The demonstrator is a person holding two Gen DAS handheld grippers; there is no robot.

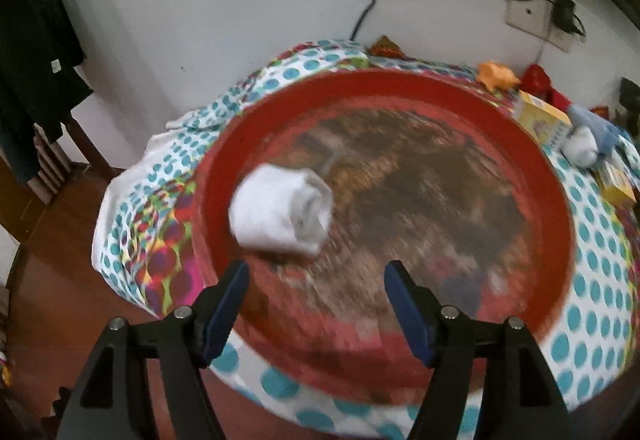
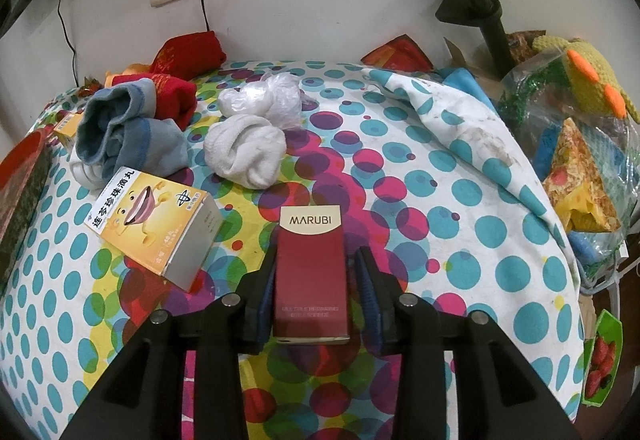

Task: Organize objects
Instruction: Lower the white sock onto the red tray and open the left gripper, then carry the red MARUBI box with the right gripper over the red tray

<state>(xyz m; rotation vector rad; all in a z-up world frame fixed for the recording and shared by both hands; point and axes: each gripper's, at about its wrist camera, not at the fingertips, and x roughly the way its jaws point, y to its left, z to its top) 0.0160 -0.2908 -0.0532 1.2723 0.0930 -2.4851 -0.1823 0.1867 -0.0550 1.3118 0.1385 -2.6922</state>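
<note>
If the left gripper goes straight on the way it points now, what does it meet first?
Most likely the patterned floor of the red tray, since the open left gripper points down into it. The rolled white sock lies left of that line; depth is unclear.

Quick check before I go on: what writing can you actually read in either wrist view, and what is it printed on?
"MARUBI": top of the red box between the right claw's pads.
"连李珍珠滴丸", roughly; characters uncertain: white strip on the yellow box.
Two pale lines low on the red box: too blurred.
Yellow box's small print: too small.
Left wrist view: boxes blurred, nothing readable.
</note>
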